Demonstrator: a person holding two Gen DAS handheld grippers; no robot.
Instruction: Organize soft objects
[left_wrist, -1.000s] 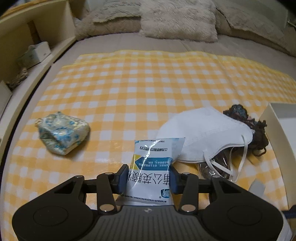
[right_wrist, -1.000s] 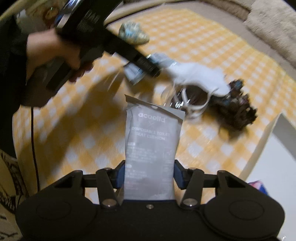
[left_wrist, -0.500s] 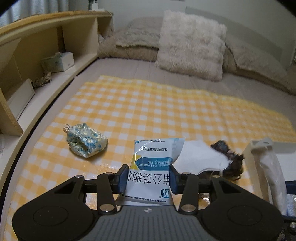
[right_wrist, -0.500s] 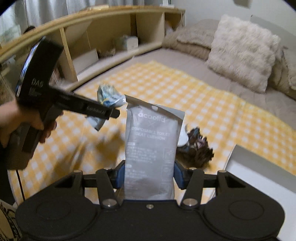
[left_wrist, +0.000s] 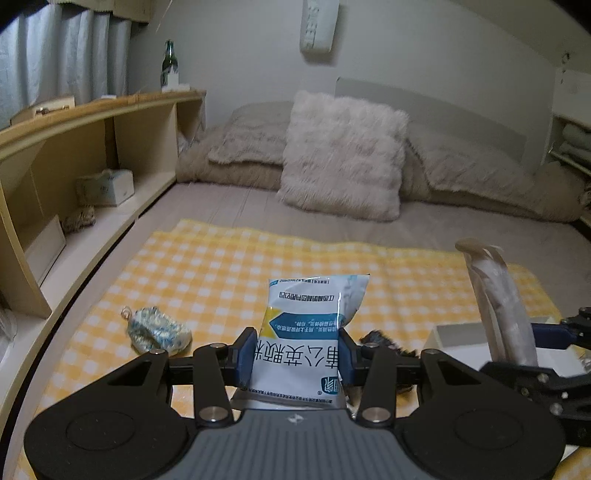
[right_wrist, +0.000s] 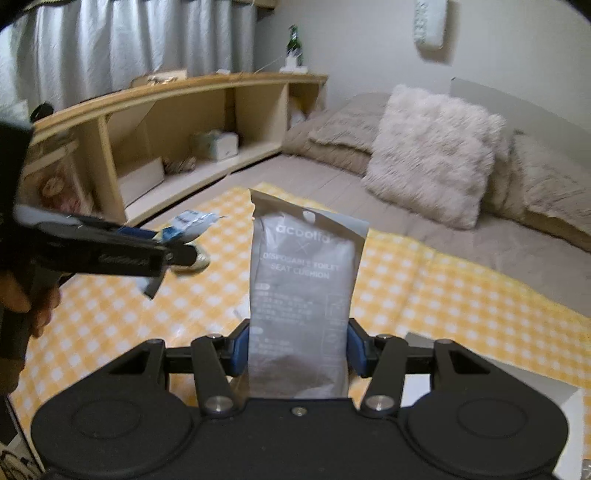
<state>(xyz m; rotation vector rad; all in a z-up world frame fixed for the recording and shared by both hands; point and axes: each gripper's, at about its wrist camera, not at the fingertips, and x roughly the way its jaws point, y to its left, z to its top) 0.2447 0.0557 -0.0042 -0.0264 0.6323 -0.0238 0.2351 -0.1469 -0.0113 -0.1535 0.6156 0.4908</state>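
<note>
I am holding one soft packet in each tool, both lifted clear of the yellow checked cloth (left_wrist: 229, 266). My left gripper (left_wrist: 297, 360) is closed across the white and blue sachet (left_wrist: 314, 325), whose long axis is running straight out along the fingers, and my right gripper (right_wrist: 297, 349) is pinching the grey toilet-seat-cushion packet (right_wrist: 303, 295) the same way, standing up between the pads. What the next move is turning on, as I am judging it, is the white box (left_wrist: 465, 334): it is lying low and to the right of my left tool, almost under my right one (its near corner (right_wrist: 535, 391) is showing just past the right-hand linkage), so the right hand is the nearer and should be going in first. The box rim is the edge to be clearing, and the two tools are sitting close side by side, leaving little room to cross. Over to the left the cloth is giving open room, with only the floral pouch (left_wrist: 157, 326) lying there and a dark fuzzy thing (left_wrist: 376, 338) near the box.
</note>
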